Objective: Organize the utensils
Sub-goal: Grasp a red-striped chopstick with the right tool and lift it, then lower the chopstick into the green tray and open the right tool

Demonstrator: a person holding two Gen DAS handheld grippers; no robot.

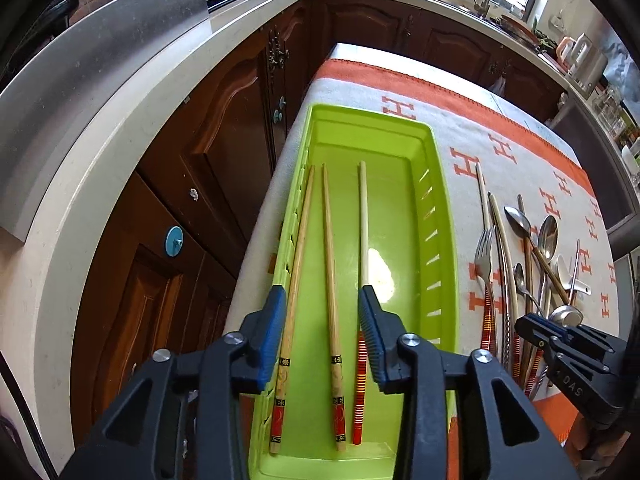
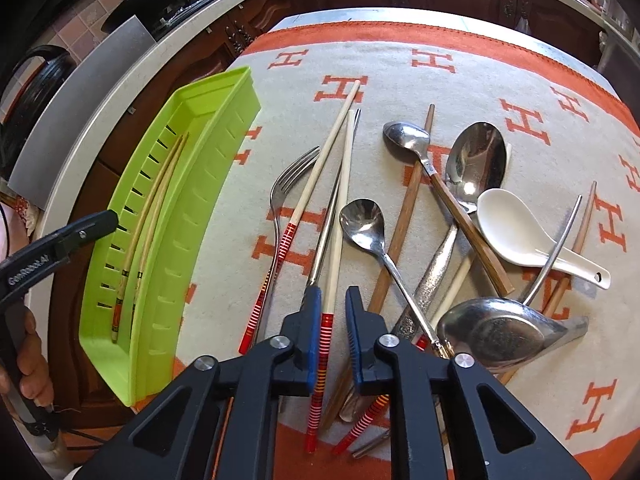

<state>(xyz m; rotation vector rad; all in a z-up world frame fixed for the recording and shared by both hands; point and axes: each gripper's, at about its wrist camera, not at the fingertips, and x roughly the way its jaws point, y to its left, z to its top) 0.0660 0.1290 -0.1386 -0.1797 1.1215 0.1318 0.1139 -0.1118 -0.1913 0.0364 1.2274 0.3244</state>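
Kitchen with dark wood cabinets; counter (image 2: 460, 80) covered by a beige cloth with orange H pattern. Green tray (image 1: 436, 216) sits at the cloth's left edge, holding three chopsticks lengthwise: two bamboo ones (image 1: 330, 280) with red-black ends, plus one cream chopstick with red-striped end (image 1: 363, 220). Left tongs (image 1: 322, 300) hover over the tray's near half, jaws apart, gripping nothing. Loose pile on the cloth right of the tray: fork (image 2: 280, 192), steel spoons (image 2: 362, 222), white ceramic spoon (image 2: 512, 228), ladle (image 2: 496, 330), brown wooden chopsticks (image 2: 404, 216), more cream red-striped chopsticks. Right tongs (image 2: 333, 300) are low over the pile's near edge, jaws apart, straddling one cream red-striped chopstick (image 2: 338, 216); pads not pressing on it as far as visible.
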